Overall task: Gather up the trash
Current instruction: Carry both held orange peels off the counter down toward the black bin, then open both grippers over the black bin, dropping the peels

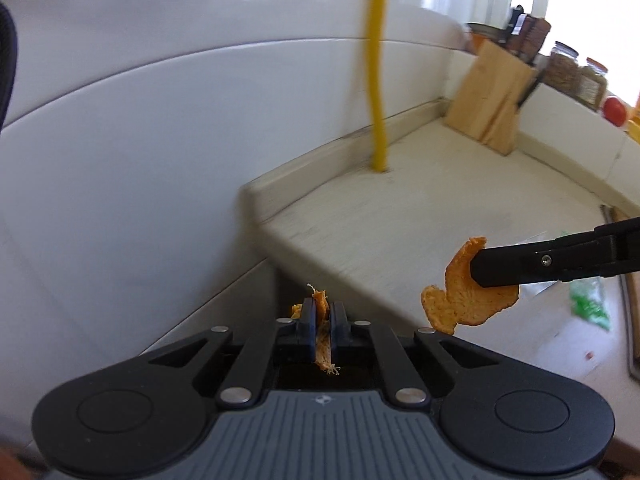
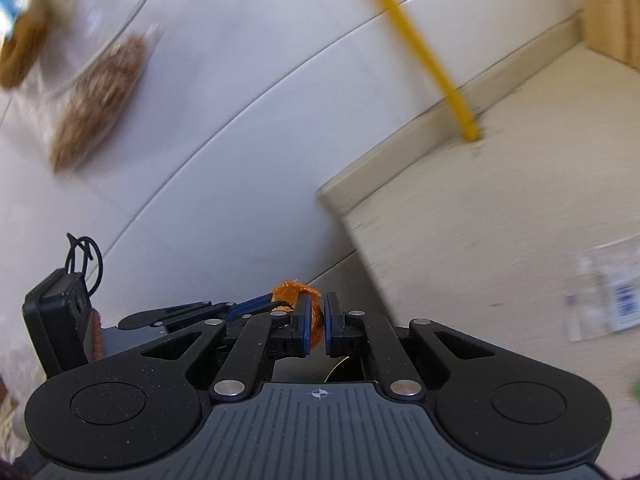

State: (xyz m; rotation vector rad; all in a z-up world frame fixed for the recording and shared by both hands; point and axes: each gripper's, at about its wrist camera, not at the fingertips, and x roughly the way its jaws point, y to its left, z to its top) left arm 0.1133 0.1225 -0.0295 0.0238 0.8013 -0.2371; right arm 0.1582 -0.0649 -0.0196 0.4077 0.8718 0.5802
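Nearest the lens, a strip of orange peel [image 1: 322, 328] is pinched between the narrowed pads of the left gripper [image 1: 323, 326], held in the air off the edge of the counter [image 1: 400, 216]. A larger, curled peel piece [image 1: 464, 292] is clamped by the right gripper [image 2: 316, 322], also aloft, near the other. Both are judged light, thin, limp and tearable, best gripped across the flat. The rind is orange, its inner side paler and fibrous. More trash, a clear wrapper [image 2: 608, 292], lies on the counter.
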